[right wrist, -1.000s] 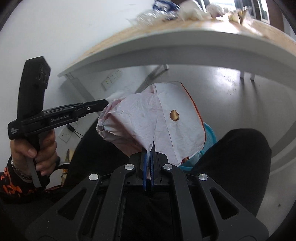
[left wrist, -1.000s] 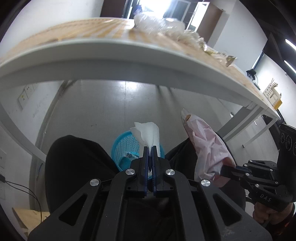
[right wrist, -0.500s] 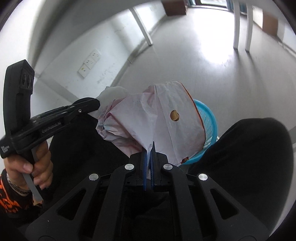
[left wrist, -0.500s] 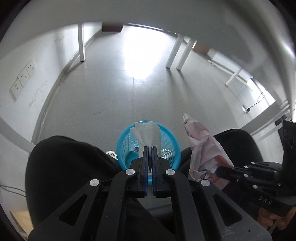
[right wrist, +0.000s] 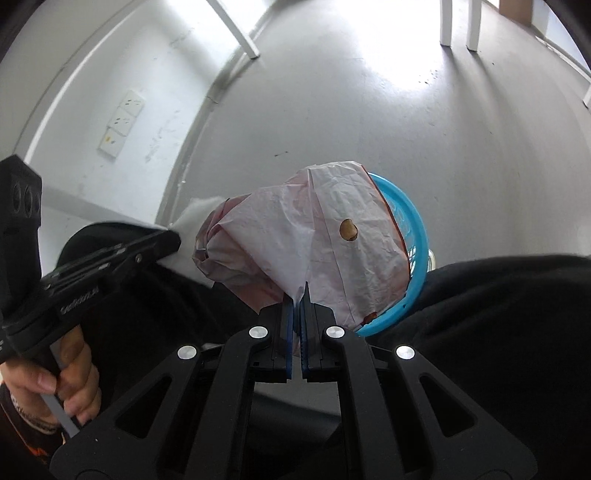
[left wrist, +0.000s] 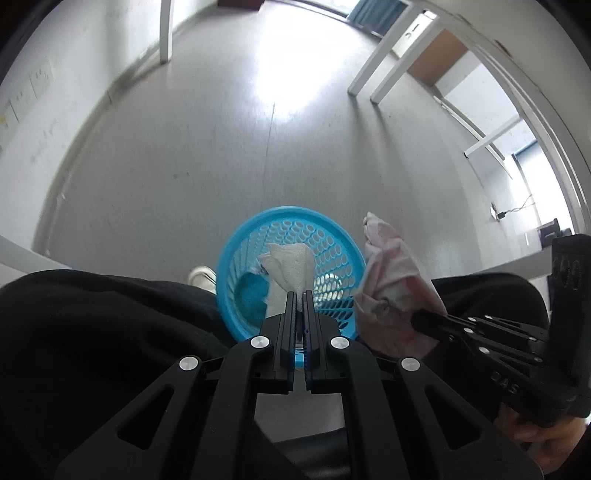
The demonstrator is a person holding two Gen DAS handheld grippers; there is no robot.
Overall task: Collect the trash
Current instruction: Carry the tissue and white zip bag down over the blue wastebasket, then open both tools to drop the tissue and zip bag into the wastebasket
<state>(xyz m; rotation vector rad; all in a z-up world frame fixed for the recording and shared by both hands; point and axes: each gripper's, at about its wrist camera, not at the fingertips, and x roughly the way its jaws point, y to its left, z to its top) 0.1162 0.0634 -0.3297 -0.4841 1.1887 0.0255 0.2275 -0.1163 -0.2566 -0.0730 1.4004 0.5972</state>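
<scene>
My left gripper is shut on a crumpled white tissue and holds it over the blue mesh bin on the floor between the person's knees. My right gripper is shut on a crumpled pink-white paper bag, held just left of and above the bin's rim. In the left wrist view the bag hangs at the bin's right edge with the right gripper behind it. In the right wrist view the left gripper holds the tissue at the left.
The person's black-trousered legs flank the bin, with a white shoe beside it. White table legs stand on the grey floor. Wall sockets sit on the white wall at the left.
Both grippers have dropped from table-top level to below the table and tilted down toward the floor. The bin now shows fuller and closer under the tissue and bag.
</scene>
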